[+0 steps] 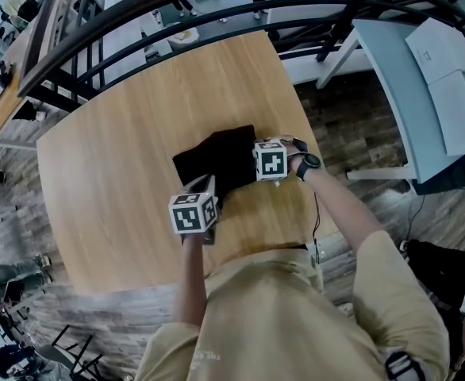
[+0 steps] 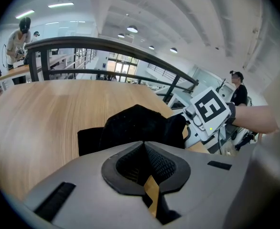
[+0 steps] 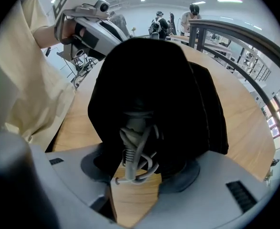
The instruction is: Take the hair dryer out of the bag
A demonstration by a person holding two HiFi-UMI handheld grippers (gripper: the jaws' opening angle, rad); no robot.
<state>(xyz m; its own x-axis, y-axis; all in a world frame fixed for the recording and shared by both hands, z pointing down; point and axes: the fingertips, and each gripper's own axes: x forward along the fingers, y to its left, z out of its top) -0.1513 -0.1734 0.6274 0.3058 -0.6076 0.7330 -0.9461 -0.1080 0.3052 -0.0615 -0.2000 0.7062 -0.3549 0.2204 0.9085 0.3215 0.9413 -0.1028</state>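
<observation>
**Table** [image 1: 129,133]: pale wood, carries everything listed.

**Left gripper** [image 2: 144,147]: at the bag's near left edge. The jaws are closed together. The black cloth rises just beyond their tips. No view shows whether a fold of it is pinched, though this hand is well placed to anchor the bag.

**Bag** [image 1: 220,157]: black soft cloth, lying mid-table between the two grippers and bulging with its contents. Its mouth faces the right gripper. It contains the hair dryer, which is mostly still inside.

**Hair dryer** [image 3: 136,125]: only a grey stem end shows, sticking out of the bag's mouth. The body is hidden in the cloth. Its long axis appears to run straight away from the right gripper into the bag, with the stem end nearest.

**Cord** [image 3: 141,162]: grey, looped and wound around the stem, hanging onto the table between the right jaws.

**Right gripper** [image 3: 135,180]: at the bag's right side, angled steeply down. The jaws are spread wide on either side of the stem and cord, and the pads are not pressing on them. This is the nearer hand to the dryer. The likely next move is to close on the stem and draw it back along that axis. The loose cord loops could snag on the bag's mouth.
</observation>
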